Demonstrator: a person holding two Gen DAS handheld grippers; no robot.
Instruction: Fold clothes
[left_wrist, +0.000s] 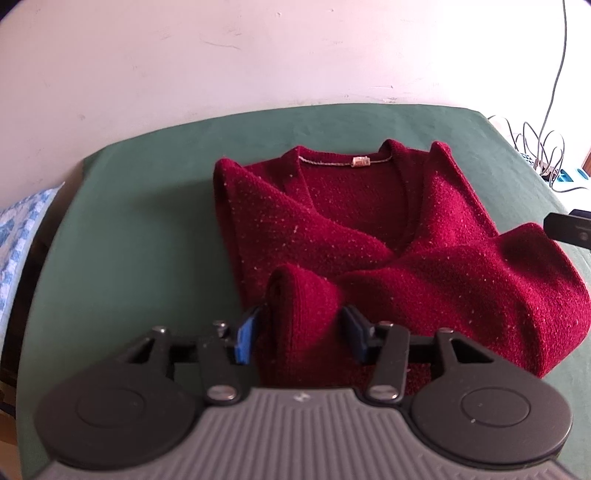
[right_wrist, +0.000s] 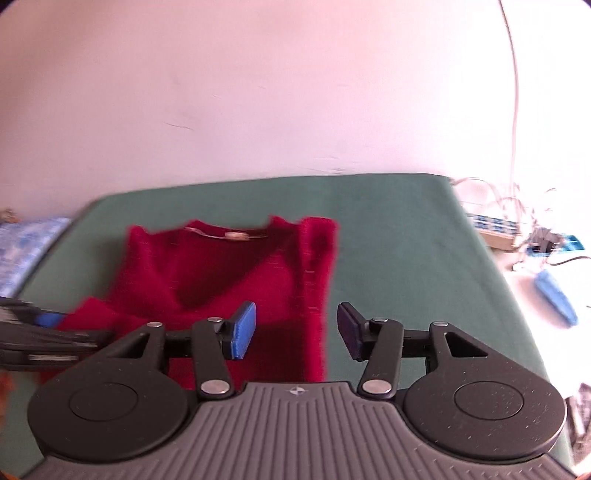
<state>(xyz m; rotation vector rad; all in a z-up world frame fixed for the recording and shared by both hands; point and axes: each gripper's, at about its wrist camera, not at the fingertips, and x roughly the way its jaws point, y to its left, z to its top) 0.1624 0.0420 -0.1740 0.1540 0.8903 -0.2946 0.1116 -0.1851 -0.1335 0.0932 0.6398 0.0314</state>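
- Dark red knit: the cardigan (left_wrist: 369, 229) lies on the green surface (left_wrist: 129, 229), neck label toward the far wall, both sleeves drawn in and crossed over the chest.
- Its long axis runs from the near hem to the far collar, nearly in line with the way both tools point.
- At the left, the left gripper (left_wrist: 303, 328) is at the near edge of the garment. Its jaws stand partly apart with a rolled sleeve cuff (left_wrist: 303, 291) lying between the blue pads (left_wrist: 245, 339). The pads flank the cuff closely, but whether they pinch it or merely straddle it I cannot tell.
- So the cuff lies straight ahead of and between the left jaws, and the left hand's tool is plainly the nearer one to the cloth.
- Further right, the right gripper (right_wrist: 295, 328) hangs above the near right side of the cardigan (right_wrist: 229, 280). Its jaws gape wide with nothing in them; the garment's right edge runs straight away under the gap.
- That view is blurred, so fine detail of the fabric there is uncertain.
- The scene fits either a sleeve just laid across and about to be let go, or a cuff being taken up to lay it better.
- Either way, any bottom-to-top fold would run along that hem-to-collar axis, away from both tools.
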